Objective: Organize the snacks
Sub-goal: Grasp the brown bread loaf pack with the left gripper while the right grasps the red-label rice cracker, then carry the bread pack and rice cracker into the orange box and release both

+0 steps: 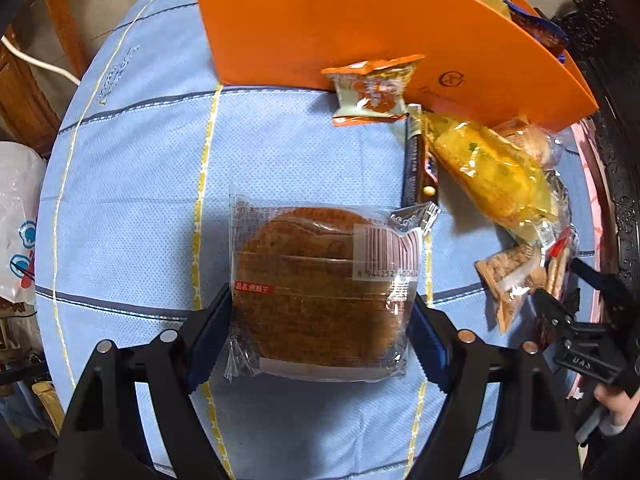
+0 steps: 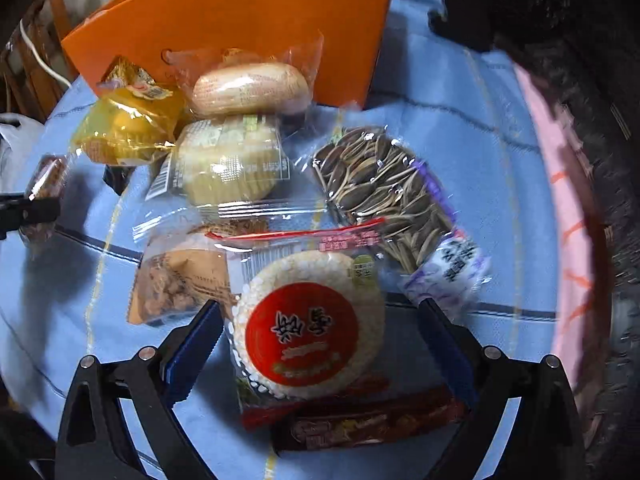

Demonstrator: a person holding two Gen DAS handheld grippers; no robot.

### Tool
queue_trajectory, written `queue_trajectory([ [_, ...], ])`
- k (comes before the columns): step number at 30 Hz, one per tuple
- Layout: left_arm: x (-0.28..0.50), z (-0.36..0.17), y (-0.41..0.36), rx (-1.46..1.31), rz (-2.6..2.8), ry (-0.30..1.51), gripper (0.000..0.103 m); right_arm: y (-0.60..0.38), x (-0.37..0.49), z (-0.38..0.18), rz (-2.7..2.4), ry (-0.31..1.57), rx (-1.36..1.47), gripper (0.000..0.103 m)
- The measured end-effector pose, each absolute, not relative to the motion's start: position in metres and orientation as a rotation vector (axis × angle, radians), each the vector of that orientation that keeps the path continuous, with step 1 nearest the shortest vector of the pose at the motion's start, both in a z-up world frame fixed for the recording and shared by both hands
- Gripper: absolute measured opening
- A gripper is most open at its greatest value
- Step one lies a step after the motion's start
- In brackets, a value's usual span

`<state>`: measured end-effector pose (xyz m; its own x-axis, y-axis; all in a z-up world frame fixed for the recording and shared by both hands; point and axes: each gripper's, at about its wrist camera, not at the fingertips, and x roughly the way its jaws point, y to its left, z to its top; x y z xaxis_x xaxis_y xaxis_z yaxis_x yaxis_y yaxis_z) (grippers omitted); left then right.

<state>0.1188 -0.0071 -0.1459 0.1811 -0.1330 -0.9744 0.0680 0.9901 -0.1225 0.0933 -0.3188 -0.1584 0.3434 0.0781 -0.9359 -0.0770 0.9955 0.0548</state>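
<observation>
My left gripper [image 1: 320,320] is shut on a clear-wrapped brown round cake [image 1: 316,288] and holds it over the blue tablecloth [image 1: 140,200]. An orange box [image 1: 320,20] stands at the back; an orange snack pack [image 1: 372,90] leans against it. My right gripper [image 2: 320,328] is open, its fingers on either side of a wrapped rice cracker with a red round label [image 2: 308,324], not touching it. Around it lie a sunflower seed bag [image 2: 384,196], a peanut pack [image 2: 176,284], a pale round pastry [image 2: 228,164], a yellow cake pack [image 2: 124,132] and a bread roll [image 2: 248,88].
A dark-red bar wrapper [image 2: 360,424] lies under the right gripper. A yellow pack [image 1: 492,172] and a dark stick pack [image 1: 416,164] lie right of the left gripper. A white plastic bag [image 1: 16,220] sits off the table's left. Pink cloth [image 2: 572,240] and dark carved furniture line the right edge.
</observation>
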Motion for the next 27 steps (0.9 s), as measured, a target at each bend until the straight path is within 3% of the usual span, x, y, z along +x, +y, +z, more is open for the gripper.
queue_trajectory([
  [1, 0.123, -0.141, -0.018, -0.06, -0.147, 1.381, 0.078, -0.322, 0.094, -0.162, 0.121, 1.24, 0.029, 0.093],
  [2, 0.123, -0.138, -0.019, -0.066, -0.151, 1.371, 0.078, -0.323, 0.093, -0.164, 0.16, 1.252, 0.049, 0.076],
  [3, 0.122, -0.133, -0.02, -0.058, -0.154, 1.356, 0.078, -0.323, 0.092, -0.162, 0.17, 1.246, 0.047, 0.071],
  [17, 0.134, -0.065, -0.036, -0.027, -0.205, 1.23, 0.079, -0.318, 0.08, -0.067, 0.247, 0.998, 0.196, 0.071],
  [27, 0.195, 0.005, -0.036, -0.015, -0.188, 1.03, 0.079, -0.292, 0.162, 0.006, 0.218, 0.798, 0.137, 0.071],
])
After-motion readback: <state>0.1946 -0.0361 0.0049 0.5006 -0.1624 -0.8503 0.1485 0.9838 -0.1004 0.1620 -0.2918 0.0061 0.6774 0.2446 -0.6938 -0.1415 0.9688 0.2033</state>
